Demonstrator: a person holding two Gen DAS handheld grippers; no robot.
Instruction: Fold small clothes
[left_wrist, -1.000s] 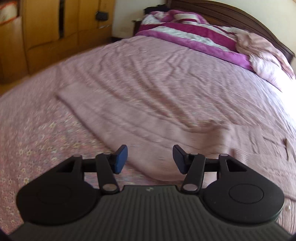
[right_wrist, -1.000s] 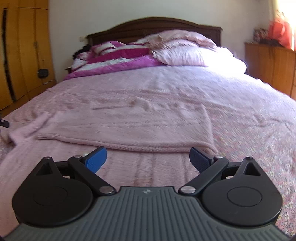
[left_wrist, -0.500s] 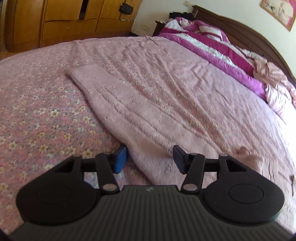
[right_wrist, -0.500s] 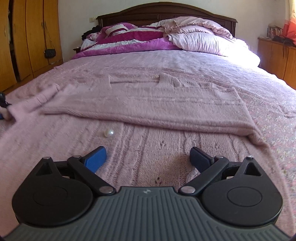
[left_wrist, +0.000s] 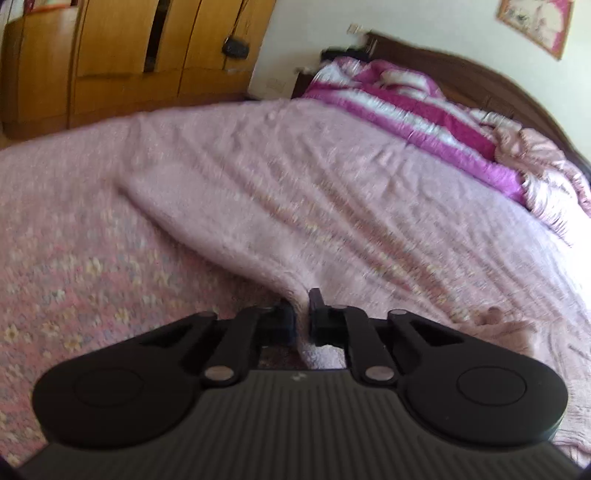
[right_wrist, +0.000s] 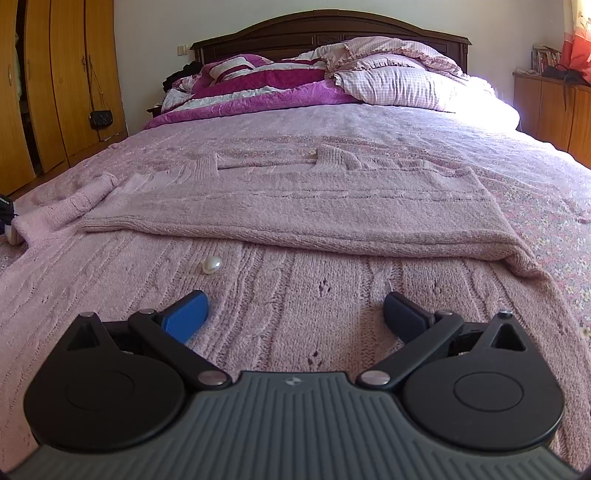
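Sweater (right_wrist: 295, 206) sleeve pinched in left gripper (left_wrist: 303, 325), right gripper (right_wrist: 295, 314) wide open, pearl button (right_wrist: 211, 264) right-view only.

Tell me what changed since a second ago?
The left hand-held gripper came down over the pink sweater's sleeve and shut on its end. The right hand-held gripper lowered closer to the sweater's body, jaws still open. The pearl button stayed put.

Left view motion-blurred, sweater (left_wrist: 258, 221) hem hidden behind tongs (left_wrist: 302, 314)
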